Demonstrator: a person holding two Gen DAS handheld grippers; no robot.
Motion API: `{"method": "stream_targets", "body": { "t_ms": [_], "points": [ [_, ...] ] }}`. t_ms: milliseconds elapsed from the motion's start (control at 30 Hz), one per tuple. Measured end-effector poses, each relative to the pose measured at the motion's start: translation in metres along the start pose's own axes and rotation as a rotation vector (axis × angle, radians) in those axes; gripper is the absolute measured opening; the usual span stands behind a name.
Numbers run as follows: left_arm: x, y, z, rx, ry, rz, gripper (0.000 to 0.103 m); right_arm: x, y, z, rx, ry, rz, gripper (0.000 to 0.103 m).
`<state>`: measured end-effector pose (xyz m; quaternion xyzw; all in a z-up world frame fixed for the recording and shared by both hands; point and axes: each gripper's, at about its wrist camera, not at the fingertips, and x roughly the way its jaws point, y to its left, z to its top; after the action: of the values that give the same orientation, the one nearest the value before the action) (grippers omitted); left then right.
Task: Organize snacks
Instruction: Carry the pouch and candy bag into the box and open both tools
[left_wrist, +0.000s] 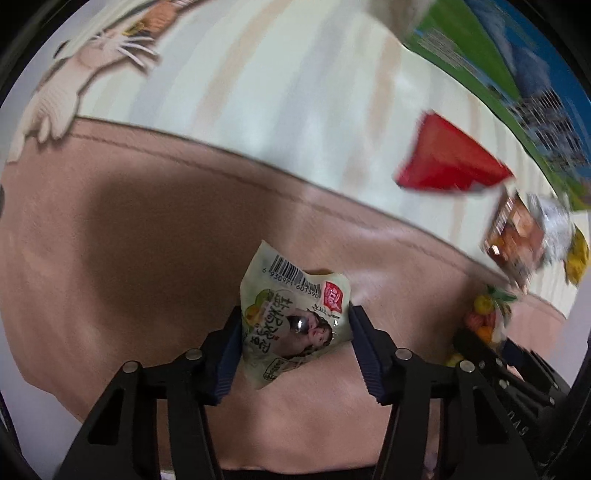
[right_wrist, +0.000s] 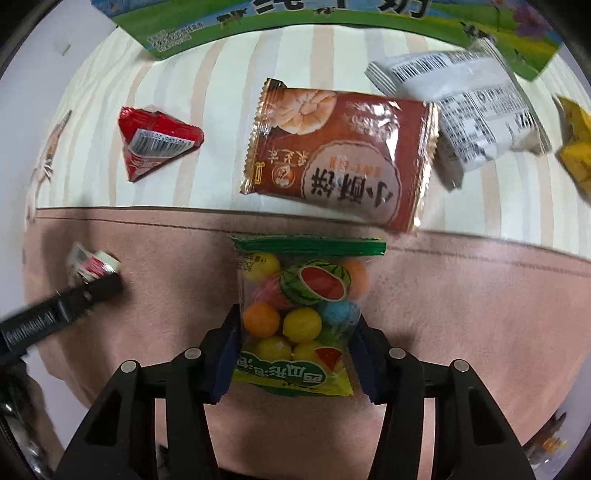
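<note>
My left gripper (left_wrist: 295, 343) is shut on a small pale green snack packet (left_wrist: 295, 317) with a barcode, held over the pink cloth border (left_wrist: 147, 221). My right gripper (right_wrist: 295, 347) is shut on a clear bag of coloured gumballs (right_wrist: 299, 306) with a watermelon print, also over the pink border (right_wrist: 461, 295). In the right wrist view the left gripper (right_wrist: 92, 286) and its packet (right_wrist: 92, 262) show at the left. In the left wrist view the gumball bag (left_wrist: 487, 314) and the right gripper (left_wrist: 480, 332) show at the right.
On the striped cloth (right_wrist: 207, 92) lie a red triangular packet (right_wrist: 155, 142), a brown pastry packet (right_wrist: 340, 155), a white packet with barcodes (right_wrist: 461, 118) and a yellow packet (right_wrist: 576, 144). A green and blue carton (right_wrist: 258, 22) stands behind. The red packet (left_wrist: 447, 158) also shows in the left wrist view.
</note>
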<state>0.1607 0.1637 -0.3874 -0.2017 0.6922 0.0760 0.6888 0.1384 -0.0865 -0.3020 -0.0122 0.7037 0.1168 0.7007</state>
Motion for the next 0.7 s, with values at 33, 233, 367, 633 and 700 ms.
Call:
{"method": "stream_targets", "body": {
  "t_ms": [33, 233, 367, 633, 700],
  "points": [
    [0.000, -0.002, -0.004, 0.001, 0.007, -0.015, 0.053, -0.003, -0.002, -0.003, 0.007, 0.000, 0.016, 0.055],
    [-0.015, -0.027, -0.020, 0.041, 0.020, -0.082, 0.053, -0.037, -0.026, -0.020, 0.041, -0.024, 0.092, 0.055],
    [-0.039, -0.049, -0.020, 0.095, -0.014, -0.118, 0.053, -0.068, -0.046, -0.017, 0.072, -0.067, 0.129, 0.055],
    [-0.114, -0.114, 0.009, 0.213, -0.108, -0.219, 0.053, -0.162, -0.087, 0.009, 0.100, -0.189, 0.218, 0.055],
    [-0.134, -0.132, 0.019, 0.247, -0.135, -0.242, 0.053, -0.182, -0.083, 0.025, 0.096, -0.220, 0.237, 0.055]
  ]
}}
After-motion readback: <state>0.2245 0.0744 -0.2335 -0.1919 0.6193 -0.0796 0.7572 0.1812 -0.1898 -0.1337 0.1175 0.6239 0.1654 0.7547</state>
